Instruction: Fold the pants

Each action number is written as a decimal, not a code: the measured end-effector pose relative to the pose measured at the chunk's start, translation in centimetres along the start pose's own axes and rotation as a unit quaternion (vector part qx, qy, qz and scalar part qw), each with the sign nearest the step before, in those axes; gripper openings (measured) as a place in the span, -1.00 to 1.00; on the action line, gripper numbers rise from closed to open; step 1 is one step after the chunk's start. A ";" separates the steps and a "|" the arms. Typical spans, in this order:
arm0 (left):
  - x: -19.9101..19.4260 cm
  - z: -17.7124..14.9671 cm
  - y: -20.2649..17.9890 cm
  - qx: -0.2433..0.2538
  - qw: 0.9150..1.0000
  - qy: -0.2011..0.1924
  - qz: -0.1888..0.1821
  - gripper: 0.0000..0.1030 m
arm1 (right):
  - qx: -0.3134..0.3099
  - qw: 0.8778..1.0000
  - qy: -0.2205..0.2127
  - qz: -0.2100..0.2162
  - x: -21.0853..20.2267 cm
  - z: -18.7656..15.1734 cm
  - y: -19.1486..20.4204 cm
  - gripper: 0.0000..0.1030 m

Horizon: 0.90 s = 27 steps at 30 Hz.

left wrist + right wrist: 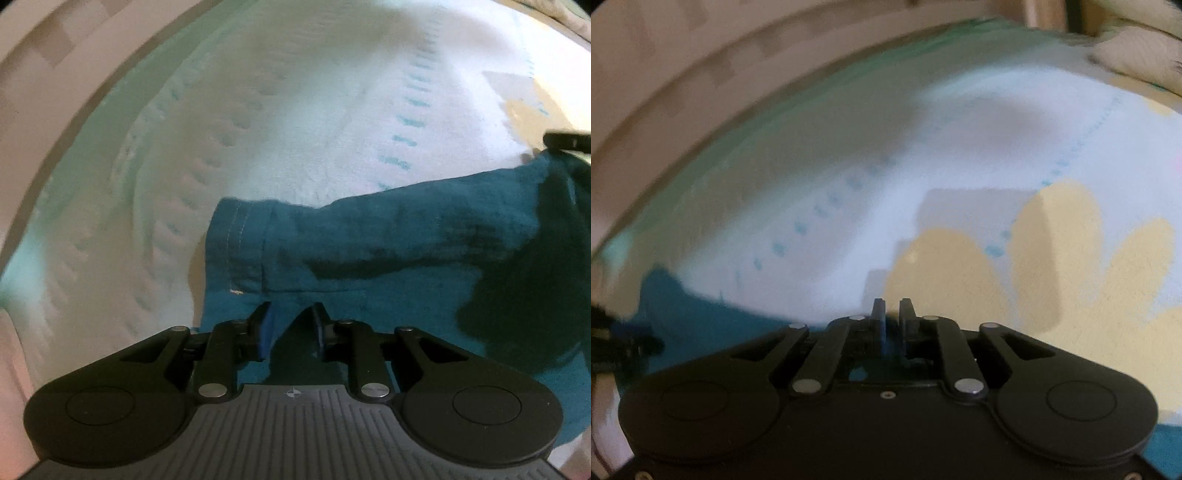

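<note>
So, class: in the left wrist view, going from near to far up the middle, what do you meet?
Left claw → teal pants → white quilted bedspread.

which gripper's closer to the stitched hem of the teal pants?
Left. The left gripper sits over the teal pants' stitched hem; the right gripper points at the white-and-yellow bedspread, hem out of view.

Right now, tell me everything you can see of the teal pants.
The teal pants are of soft, slightly fuzzy-looking cloth, lying crumpled on the white bedspread. In the left wrist view a hemmed end with pale stitching points left, and a ridge of the cloth rises between the left tongs. The right tongs point past the cloth's edge; the pants show only at the left and lower right of that view.
</note>
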State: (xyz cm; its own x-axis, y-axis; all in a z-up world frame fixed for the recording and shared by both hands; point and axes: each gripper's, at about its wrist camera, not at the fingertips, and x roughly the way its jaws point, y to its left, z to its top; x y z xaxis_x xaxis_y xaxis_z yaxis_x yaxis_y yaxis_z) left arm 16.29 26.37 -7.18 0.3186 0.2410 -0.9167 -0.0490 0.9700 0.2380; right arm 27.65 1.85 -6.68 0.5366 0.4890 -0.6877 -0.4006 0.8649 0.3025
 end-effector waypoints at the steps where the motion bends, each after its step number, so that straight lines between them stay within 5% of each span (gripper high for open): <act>1: -0.5 0.0 -0.1 0.008 1.000 -0.006 0.001 -0.58 | 0.010 1.000 -0.012 -0.001 -1.2 0.1 -0.5 -0.42; 5: -3.5 0.8 -0.4 0.019 1.000 -0.024 -0.005 -0.58 | 0.045 0.997 -0.059 -0.023 -6.9 -0.1 -3.8 -0.25; 11: -9.5 4.2 -4.4 0.064 0.996 -0.032 -0.056 -0.58 | 0.146 0.982 -0.047 -0.111 -16.2 -3.5 -12.8 -0.24; 18: -16.8 7.5 -15.5 0.182 0.973 -0.094 -0.107 -0.57 | 0.271 0.934 -0.035 -0.230 -25.8 -9.9 -22.5 -0.19; 21: -18.0 7.4 -20.3 0.196 0.963 -0.122 -0.140 -0.57 | 0.323 0.908 -0.032 -0.263 -28.9 -12.5 -25.1 -0.19; 27: -16.8 5.3 -27.8 0.224 0.957 -0.057 -0.175 -0.57 | 0.375 0.873 0.001 -0.311 -32.7 -16.6 -28.6 -0.08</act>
State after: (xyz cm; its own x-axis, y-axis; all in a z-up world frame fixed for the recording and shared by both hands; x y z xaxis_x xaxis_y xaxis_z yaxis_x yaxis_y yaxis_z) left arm 17.32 -4.79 3.32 0.3429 -0.1263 -0.9308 0.4817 0.8744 0.0588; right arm 9.23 -40.75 -3.76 0.4753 -0.1007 -0.8740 0.5672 0.7945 0.2169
